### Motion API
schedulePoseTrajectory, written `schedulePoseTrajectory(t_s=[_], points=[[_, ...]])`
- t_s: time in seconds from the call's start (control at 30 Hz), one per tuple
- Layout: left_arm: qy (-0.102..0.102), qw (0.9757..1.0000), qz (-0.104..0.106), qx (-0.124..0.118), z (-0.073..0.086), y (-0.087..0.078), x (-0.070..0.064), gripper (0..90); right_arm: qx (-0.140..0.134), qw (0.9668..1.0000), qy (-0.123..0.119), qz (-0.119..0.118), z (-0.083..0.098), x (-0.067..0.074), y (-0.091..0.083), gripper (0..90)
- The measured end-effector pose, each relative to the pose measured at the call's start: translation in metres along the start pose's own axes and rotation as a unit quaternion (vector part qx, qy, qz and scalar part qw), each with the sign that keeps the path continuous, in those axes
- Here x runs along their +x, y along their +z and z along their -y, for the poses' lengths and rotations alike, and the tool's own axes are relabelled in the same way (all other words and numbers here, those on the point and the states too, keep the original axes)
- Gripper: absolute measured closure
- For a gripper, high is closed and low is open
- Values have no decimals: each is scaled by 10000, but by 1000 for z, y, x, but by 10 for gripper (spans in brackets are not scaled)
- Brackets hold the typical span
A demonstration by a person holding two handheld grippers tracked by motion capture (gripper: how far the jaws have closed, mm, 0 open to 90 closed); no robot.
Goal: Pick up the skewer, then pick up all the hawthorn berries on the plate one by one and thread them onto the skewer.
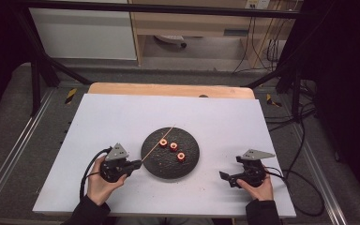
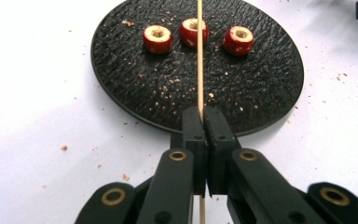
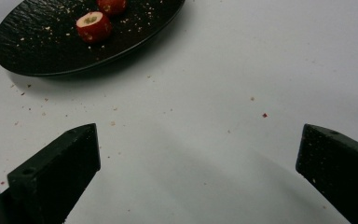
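Note:
A black round plate (image 1: 168,168) lies mid-table with three red cored fruit pieces (image 1: 173,146) in a row on it. My left gripper (image 1: 139,163) sits at the plate's near-left rim, shut on a thin wooden skewer (image 1: 168,131) that slants up and away over the plate. In the left gripper view the jaws (image 2: 205,114) pinch the skewer (image 2: 199,60), whose shaft crosses the middle fruit piece (image 2: 192,31); whether it touches that piece I cannot tell. My right gripper (image 1: 228,168) rests to the right of the plate, open (image 3: 198,144), with bare table between its jaws.
Crumbs are scattered on the plate (image 2: 135,88) and on the white tabletop (image 1: 122,117) around it. The right gripper view has the plate (image 3: 37,51) at upper left with a fruit piece (image 3: 93,26) near its edge. A wooden edge (image 1: 168,89) borders the far side.

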State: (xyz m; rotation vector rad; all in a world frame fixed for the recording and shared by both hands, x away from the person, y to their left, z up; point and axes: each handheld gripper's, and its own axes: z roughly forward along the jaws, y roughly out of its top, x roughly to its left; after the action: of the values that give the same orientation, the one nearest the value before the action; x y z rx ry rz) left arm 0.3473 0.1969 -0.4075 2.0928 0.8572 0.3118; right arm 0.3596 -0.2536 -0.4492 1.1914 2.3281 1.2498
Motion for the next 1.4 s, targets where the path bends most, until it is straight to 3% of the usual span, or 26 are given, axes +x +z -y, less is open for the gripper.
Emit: schedulePoseTrajectory(t_s=[0.37, 0.7, 1.17, 1.4], points=[[-124, 9996, -53, -249, 15, -8, 4, 884, 150, 9998, -121, 79, -13, 11, 11, 5], [-136, 9994, 2, -333, 29, -8, 5, 883, 233, 9996, -155, 92, -30, 25, 17, 6], [-194, 9990, 9, -392, 41, -10, 8, 884, 396, 9986, -355, -5, -65, 47, 38, 11], [-190, 9989, 29, -423, 41, -11, 8, 883, 639, 9966, -505, -106, -89, 63, 56, 43]])
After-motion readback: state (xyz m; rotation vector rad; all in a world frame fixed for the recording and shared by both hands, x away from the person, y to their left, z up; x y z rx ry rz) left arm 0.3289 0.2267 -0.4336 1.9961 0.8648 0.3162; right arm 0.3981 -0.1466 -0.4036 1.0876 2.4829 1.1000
